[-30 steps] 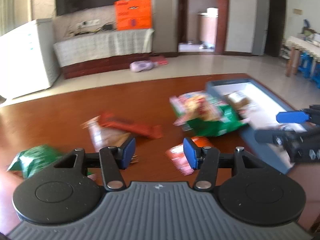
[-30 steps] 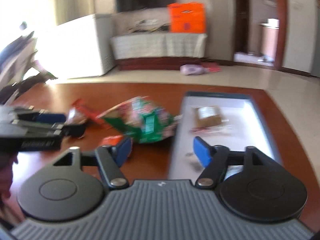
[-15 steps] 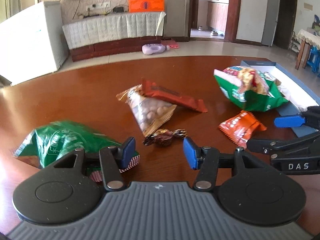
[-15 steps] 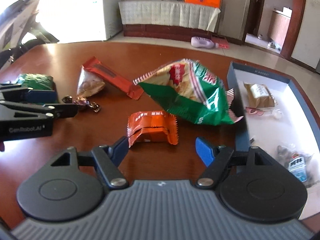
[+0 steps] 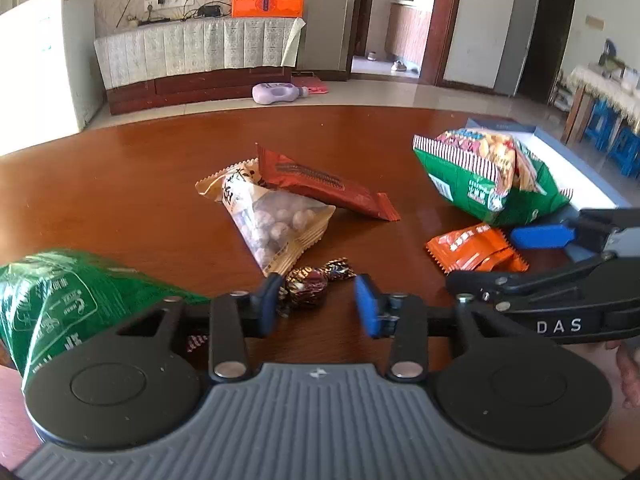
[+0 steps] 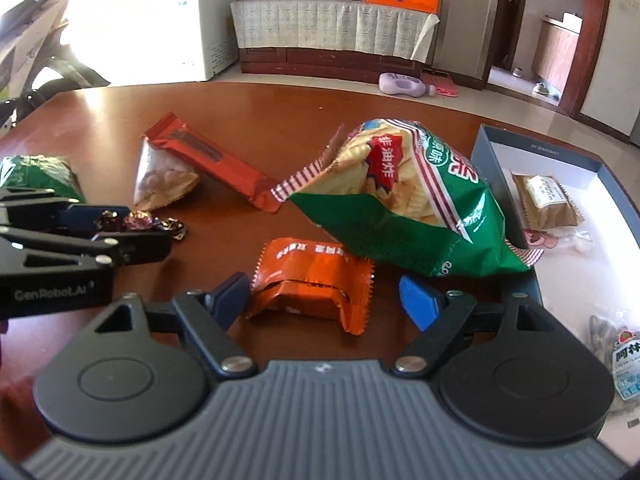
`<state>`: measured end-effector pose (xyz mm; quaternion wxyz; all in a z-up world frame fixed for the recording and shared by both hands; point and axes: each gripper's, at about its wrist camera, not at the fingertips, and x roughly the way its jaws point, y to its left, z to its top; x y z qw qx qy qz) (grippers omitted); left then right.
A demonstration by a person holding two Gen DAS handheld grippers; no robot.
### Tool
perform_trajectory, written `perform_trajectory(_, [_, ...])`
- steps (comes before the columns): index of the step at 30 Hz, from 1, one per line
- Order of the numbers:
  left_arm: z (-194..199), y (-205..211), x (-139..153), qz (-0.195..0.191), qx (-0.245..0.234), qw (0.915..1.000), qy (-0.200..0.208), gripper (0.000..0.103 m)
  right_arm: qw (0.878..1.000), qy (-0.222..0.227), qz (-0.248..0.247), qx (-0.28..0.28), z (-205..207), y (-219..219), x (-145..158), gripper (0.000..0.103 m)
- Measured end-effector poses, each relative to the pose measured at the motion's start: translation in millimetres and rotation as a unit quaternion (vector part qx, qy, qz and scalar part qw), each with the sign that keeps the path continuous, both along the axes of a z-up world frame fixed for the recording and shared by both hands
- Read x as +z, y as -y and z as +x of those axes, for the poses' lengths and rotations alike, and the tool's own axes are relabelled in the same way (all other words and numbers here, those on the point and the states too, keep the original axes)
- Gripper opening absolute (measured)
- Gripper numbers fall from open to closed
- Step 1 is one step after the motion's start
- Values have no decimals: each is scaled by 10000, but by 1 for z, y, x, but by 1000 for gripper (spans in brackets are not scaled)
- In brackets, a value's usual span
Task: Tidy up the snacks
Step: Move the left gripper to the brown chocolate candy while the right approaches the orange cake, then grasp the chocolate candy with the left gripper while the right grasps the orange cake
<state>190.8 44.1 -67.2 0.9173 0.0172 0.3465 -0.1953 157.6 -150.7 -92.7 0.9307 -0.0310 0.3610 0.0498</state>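
Observation:
A dark foil-wrapped candy (image 5: 316,280) (image 6: 140,222) lies on the brown table (image 5: 120,200) between the jaws of my left gripper (image 5: 318,304) (image 6: 148,229). Those jaws are closing. The left pad is at the wrapper and the right pad still stands off it. My right gripper (image 6: 326,296) (image 5: 480,258) straddles a crumpled orange packet (image 6: 312,280) (image 5: 472,248). Its jaws are opening wide and do not press on the packet. A big green chips bag (image 6: 404,208) (image 5: 488,184) leans just beyond, against the blue box (image 6: 536,140).
A red-brown bar (image 5: 328,184) rests on a clear bag of nuts (image 5: 272,216) mid-table. A green bag (image 5: 60,296) lies at the near left. The white-lined box holds several small snack packs, among them a tan one (image 6: 544,200). A hand (image 5: 628,368) shows at the right edge.
Both grippers have moved forward and down toward the table. The left jaws have narrowed around the candy. The right jaws have spread wider, with the orange packet now between them.

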Motion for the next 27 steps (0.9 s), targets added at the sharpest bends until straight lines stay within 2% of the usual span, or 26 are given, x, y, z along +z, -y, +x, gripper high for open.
perform_trajectory(2, [2,-5,-1,-164,26,9998,-88,26,9998,-7,135,120,0,2,2,71])
perform_trajectory(3, [2,-6,-1,-211,46,9997,-111,26,9997,-15,189,139,-1,2,3,66])
perform_trajectory(5, [1,-6,-1,-157,40,9998,-103,26,9996,-19,192,189,-2,2,5,64])
perform_trajectory(8, [-6,-2,-1,-27,-22,10000,-72,26,9992,-65,283,275,-5,5,8,55])
perform_trajectory(14, [-15,0,4,35,39,10000,-19,26,9984,-97,407,388,-16,7,17,47])
perform_trajectory(25, [-31,7,16,-22,135,9999,66,26,9952,-47,360,914,-48,-6,31,45])
perform_trajectory(27, [-32,11,15,63,154,9999,0,26,9946,-173,153,1007,-52,-11,25,45])
